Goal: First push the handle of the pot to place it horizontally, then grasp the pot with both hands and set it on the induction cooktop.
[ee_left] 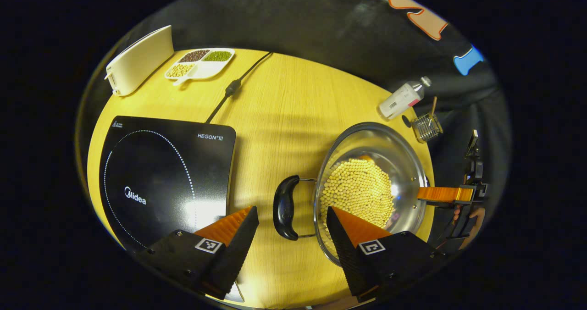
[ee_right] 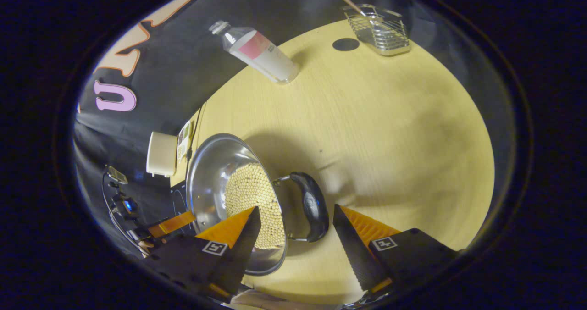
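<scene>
A steel pot point(ee_left: 367, 138) holding yellow beans stands on the wooden table, right of the black induction cooktop point(ee_left: 156, 177). Its black side handle point(ee_left: 285, 207) faces the cooktop and lies in the gap of my open left gripper point(ee_left: 291, 211), with neither finger touching it. One finger point(ee_left: 442, 194) of my right gripper shows at the pot's opposite rim. In the right gripper view the pot point(ee_right: 206, 172) has a second black handle point(ee_right: 312, 205), which sits between the fingers of my open right gripper point(ee_right: 296, 209). Past the pot a finger point(ee_right: 172, 224) of my left gripper is visible.
A white divided tray point(ee_left: 202, 63) of beans and a white box point(ee_left: 137, 60) stand at the table's far left. The cooktop's cable point(ee_left: 231, 89) runs back between them. A tilted bottle point(ee_right: 257, 53), a wire basket point(ee_right: 380, 32) and a dark disc point(ee_right: 346, 44) stand near the far edge.
</scene>
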A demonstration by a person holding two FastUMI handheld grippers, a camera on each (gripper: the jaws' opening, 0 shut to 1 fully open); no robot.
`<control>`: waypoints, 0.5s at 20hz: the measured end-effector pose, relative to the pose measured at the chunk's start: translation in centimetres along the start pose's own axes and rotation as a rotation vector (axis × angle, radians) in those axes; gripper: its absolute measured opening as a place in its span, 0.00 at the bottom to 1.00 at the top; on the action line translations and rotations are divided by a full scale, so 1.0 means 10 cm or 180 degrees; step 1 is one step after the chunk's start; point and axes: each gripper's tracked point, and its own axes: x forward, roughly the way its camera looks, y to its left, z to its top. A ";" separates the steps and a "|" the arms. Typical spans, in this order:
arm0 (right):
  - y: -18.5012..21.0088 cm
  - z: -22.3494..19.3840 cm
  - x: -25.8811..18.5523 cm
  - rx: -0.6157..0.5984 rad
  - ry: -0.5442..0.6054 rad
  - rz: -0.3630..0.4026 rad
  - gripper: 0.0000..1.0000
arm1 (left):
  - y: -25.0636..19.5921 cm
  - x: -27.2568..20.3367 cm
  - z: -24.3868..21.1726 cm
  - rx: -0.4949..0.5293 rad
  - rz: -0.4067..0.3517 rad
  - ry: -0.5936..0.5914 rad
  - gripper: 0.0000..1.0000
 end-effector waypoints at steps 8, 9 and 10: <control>-0.08 0.03 0.30 0.0053 0.0126 -0.0013 0.67 | -0.04 0.30 -0.04 -0.0114 -0.0012 0.0249 0.67; -0.09 0.04 0.27 0.0063 0.0130 -0.0003 0.61 | -0.04 0.31 -0.05 -0.0067 0.0005 0.0274 0.63; -0.09 0.01 0.35 0.0045 0.0139 0.0028 0.55 | -0.03 0.32 -0.03 -0.0047 0.0017 0.0252 0.60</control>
